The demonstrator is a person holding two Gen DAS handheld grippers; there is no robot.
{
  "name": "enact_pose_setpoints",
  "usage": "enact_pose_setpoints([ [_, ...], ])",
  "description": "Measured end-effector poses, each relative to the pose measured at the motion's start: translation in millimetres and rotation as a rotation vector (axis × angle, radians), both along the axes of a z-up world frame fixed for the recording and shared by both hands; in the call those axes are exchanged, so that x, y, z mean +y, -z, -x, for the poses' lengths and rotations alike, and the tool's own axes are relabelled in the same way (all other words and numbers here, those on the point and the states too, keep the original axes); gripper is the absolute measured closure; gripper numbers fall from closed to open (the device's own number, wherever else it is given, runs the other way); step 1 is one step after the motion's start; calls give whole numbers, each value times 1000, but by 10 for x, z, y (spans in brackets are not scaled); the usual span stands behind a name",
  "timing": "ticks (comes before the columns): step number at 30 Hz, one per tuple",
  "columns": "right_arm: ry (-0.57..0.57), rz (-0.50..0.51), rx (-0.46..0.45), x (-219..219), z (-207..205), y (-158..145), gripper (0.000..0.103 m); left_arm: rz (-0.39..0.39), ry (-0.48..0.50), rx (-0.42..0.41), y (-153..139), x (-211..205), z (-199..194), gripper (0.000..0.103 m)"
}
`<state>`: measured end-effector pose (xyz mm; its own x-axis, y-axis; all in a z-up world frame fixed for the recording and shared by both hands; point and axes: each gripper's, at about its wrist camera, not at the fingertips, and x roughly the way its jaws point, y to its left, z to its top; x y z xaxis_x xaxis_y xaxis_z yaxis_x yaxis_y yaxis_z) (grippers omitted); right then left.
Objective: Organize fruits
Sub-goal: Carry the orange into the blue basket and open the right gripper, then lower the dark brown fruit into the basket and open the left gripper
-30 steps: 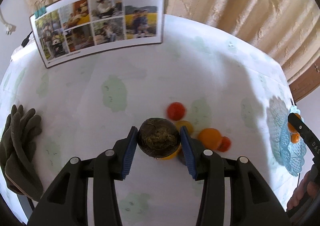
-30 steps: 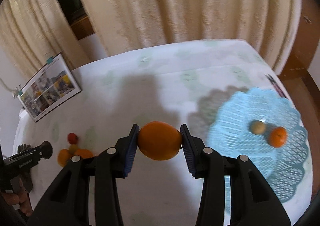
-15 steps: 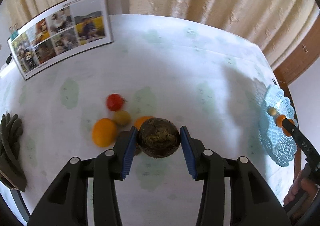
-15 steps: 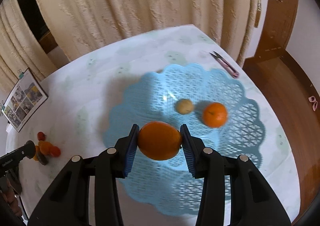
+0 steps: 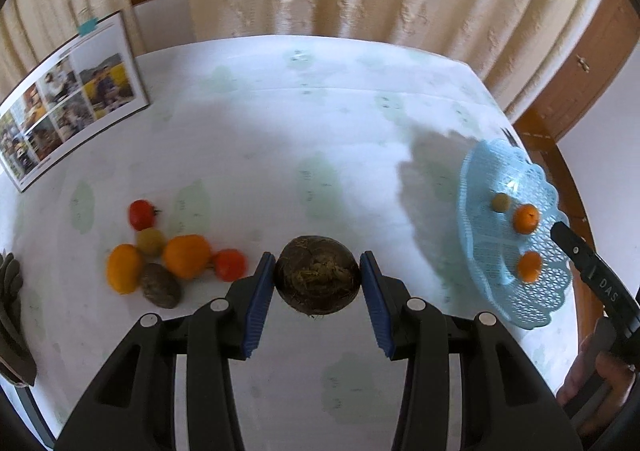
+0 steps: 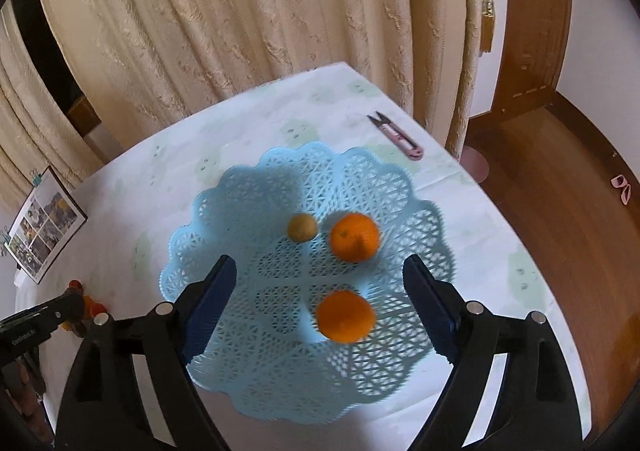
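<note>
Left gripper (image 5: 317, 279) clamped on a dark brown, rough-skinned round fruit (image 5: 317, 276), blue pads (image 5: 258, 307) pressed to both its sides, fruit held above the pale green-patterned tablecloth (image 5: 280, 123). To the left on the cloth, a close cluster: red tomato (image 5: 141, 214) at the far end, small greenish-yellow fruit (image 5: 150, 241) touching just below it, orange (image 5: 186, 255) in the middle, yellow-orange fruit (image 5: 123, 268) on the left, dull brown oval fruit (image 5: 161, 285) nearest the camera, second red tomato (image 5: 229, 264) on the right edge of the group. Photo collage board (image 5: 68, 99) propped upright at the far left, dark glove (image 5: 12, 327) at the left edge. Right gripper (image 6: 319, 307) spread wide with nothing between the fingers, hovering over the light blue lattice basket (image 6: 248, 187). Inside the basket, three fruits: orange (image 6: 346, 316) between the open fingers and slightly blurred, another orange (image 6: 354, 236) farther back, small yellowish-green round fruit (image 6: 301, 227) just beside that one. Pink-handled thread snips (image 6: 396, 135) lying on the cloth beyond the basket, well apart from it, near the cream curtain (image 6: 240, 11). Same basket visible from the left view at the right table edge, well apart from the fruit cluster
</note>
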<state>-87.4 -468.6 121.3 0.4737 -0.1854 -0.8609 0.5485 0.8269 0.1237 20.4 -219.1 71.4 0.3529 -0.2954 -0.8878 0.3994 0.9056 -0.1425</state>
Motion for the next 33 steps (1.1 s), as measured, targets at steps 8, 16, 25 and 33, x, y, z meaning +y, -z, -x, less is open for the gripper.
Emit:
enact_pose_setpoints([
  [8, 27, 8, -11, -157, 221, -61, 16, 20, 106, -7, -39, -570, 169, 59],
  [16, 35, 16, -5, -240, 417, -73, 16, 10, 198, -47, -68, -1091, 361, 58],
  [25, 44, 11, -3, -266, 522, -67, 16, 52, 260, -82, -123, -1341, 411, 58],
  [33, 46, 13, 7, -246, 532, -60, 16, 180, 314, 10, -71, -1473, 518, 56],
])
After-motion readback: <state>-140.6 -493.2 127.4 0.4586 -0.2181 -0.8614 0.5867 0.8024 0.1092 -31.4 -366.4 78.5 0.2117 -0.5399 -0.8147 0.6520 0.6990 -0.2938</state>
